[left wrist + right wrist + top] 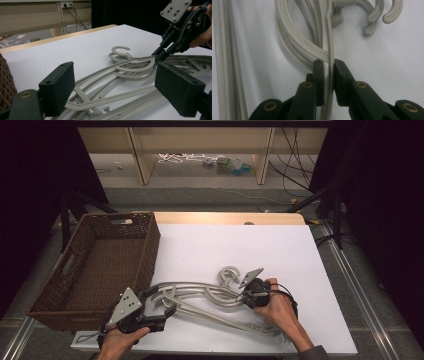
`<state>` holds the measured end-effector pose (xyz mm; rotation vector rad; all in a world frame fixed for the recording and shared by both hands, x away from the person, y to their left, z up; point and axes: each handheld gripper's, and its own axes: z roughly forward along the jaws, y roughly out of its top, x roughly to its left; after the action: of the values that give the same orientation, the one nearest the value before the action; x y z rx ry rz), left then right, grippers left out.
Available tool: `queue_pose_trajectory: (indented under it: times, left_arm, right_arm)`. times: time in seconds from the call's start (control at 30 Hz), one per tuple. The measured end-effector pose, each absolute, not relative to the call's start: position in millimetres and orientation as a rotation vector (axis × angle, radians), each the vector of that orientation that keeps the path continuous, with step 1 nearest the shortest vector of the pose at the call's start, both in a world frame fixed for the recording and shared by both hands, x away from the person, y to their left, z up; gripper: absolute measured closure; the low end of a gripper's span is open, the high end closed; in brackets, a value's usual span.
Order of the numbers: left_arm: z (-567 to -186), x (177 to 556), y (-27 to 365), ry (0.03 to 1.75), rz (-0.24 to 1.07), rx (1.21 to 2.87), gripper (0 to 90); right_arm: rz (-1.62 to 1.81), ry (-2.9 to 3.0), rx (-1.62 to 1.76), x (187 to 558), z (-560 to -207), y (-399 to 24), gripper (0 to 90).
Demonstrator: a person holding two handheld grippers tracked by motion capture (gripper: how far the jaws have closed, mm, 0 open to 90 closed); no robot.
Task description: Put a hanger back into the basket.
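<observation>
Several grey plastic hangers (200,295) lie stacked on the white table top (240,245), hooks (229,274) pointing away from me. My right gripper (241,295) is shut on the thin curved arm of the top hanger (330,45), near the hooks (377,17); the strip runs between its pads (319,70). The left gripper view also catches the right gripper (160,53) pinching that arm. My left gripper (161,301) stands open at the stack's left end, its wide jaws (115,82) on either side of the hanger arms (112,97) without pressing them.
A brown wicker basket (150,250) stands at the table's left, close to my left gripper; its wall (6,82) edges the left gripper view. The far half of the white top (82,47) is bare. Beyond the table lie shelving legs and cables on the floor.
</observation>
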<state>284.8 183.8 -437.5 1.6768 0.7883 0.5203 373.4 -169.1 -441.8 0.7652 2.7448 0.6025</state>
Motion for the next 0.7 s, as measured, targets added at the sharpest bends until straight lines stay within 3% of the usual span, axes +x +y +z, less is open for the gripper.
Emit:
queue_pose_trajectory:
  times: [0.7]
  left_arm:
    - [-436,287,180,0.774,0.524,1.684,16.1]
  right_arm:
    - [0.665,2.673,0.603,361,-409,-169,81.7]
